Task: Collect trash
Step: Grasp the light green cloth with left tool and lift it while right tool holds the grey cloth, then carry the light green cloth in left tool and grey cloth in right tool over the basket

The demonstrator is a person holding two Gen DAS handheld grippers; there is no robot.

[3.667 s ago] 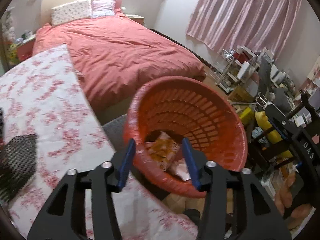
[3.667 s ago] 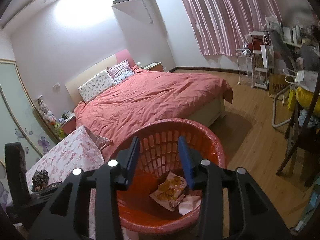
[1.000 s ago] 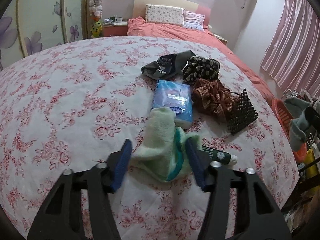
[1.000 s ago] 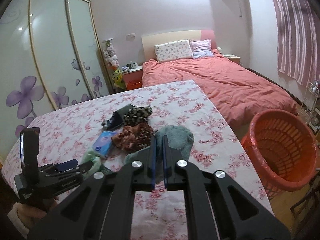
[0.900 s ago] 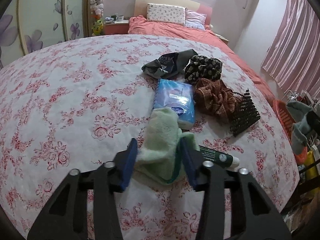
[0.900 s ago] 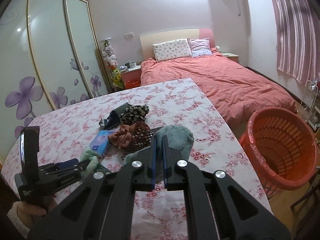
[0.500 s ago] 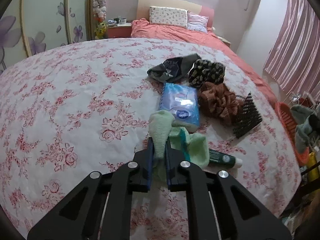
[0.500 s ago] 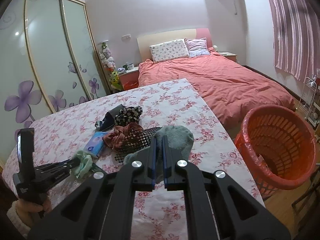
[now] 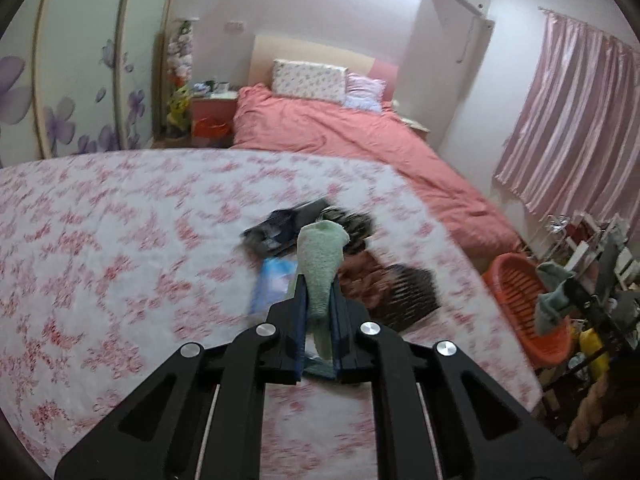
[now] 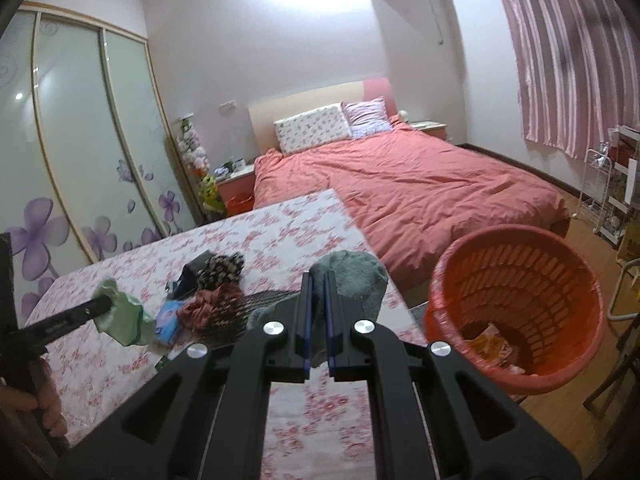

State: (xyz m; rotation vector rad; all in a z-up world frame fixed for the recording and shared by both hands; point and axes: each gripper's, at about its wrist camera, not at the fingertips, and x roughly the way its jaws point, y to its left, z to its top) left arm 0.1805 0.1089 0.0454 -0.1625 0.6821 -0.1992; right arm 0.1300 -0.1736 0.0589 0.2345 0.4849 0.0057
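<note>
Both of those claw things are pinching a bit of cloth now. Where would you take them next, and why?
Probably carry the right hand-held gripper, shut on the grey-green cloth, over the orange basket and release it there. The basket stands open just off the table's edge, already holding wrappers. The left hand-held gripper, clamping the light green cloth, could follow.

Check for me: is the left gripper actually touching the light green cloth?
Touching. In the left wrist view the left gripper is shut on the light green cloth, which sticks up between its pads, lifted off the floral table.

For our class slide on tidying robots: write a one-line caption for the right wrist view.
Right gripper clamps a grey cloth beside the orange basket, while the left gripper lifts a green cloth.
</note>
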